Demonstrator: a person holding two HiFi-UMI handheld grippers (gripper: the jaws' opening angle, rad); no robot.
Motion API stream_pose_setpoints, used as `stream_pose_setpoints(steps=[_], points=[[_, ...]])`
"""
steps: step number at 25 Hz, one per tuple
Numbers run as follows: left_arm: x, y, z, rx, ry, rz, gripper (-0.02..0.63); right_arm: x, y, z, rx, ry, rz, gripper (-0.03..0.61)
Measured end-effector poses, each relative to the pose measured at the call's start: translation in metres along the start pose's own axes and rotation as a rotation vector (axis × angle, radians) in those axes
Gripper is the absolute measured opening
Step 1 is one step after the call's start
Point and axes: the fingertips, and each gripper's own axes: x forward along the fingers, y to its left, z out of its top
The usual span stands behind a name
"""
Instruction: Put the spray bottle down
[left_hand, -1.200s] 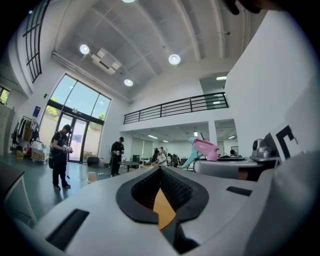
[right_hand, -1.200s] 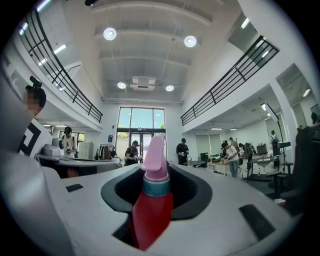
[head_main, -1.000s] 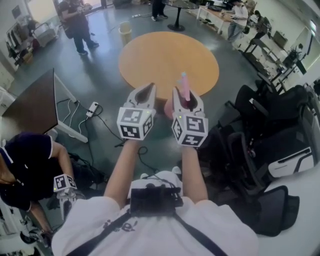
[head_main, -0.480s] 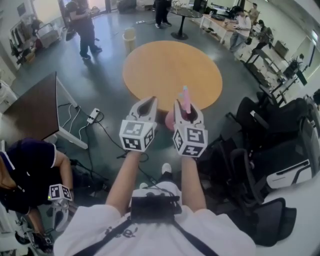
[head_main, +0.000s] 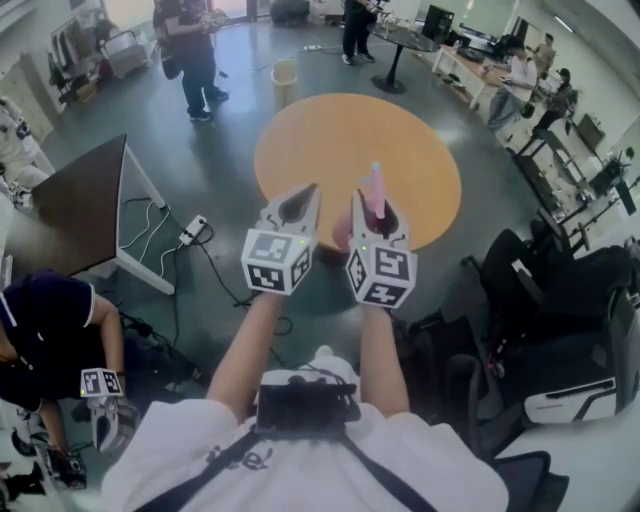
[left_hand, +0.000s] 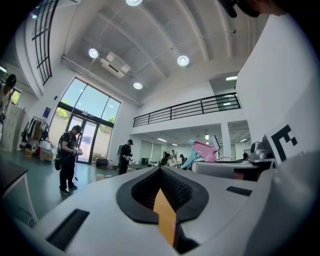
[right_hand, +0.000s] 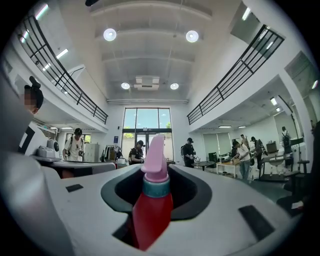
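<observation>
The spray bottle (head_main: 376, 189) has a pink trigger head, a teal collar and a red body, and it stands upright in my right gripper (head_main: 372, 203), which is shut on it. In the right gripper view the bottle (right_hand: 152, 200) fills the gap between the jaws, neck and head sticking up above them. My left gripper (head_main: 298, 198) is held level beside the right one, shut with nothing in it; its view shows the closed jaws (left_hand: 162, 192) and the bottle's head (left_hand: 205, 150) off to the right. Both grippers hover at the near edge of the round orange table (head_main: 330, 150).
A dark desk (head_main: 80, 210) stands at the left, with a power strip and cables (head_main: 190, 228) on the floor beside it. Black office chairs (head_main: 560, 290) crowd the right. A person (head_main: 50, 320) crouches at lower left. People (head_main: 190, 50) stand beyond the table near a yellow bin (head_main: 287, 72).
Both grippers, with the bottle in the right one, have moved forward; the round table has come closer and its near edge now lies under them.
</observation>
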Motion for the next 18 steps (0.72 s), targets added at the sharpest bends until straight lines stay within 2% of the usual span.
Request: stream_pose_setpoints(steps=[9, 18], points=[[0.067, -0.008, -0.02, -0.004, 0.006, 0.07, 0.011, 0.042, -0.061, -0.016, -0.015, 0.015, 0.011, 0.163], [0.093, -0.008, -0.051, -0.031, 0.047, 0.103, 0.011, 0.069, -0.087, -0.043, 0.016, 0.043, 0.021, 0.161]])
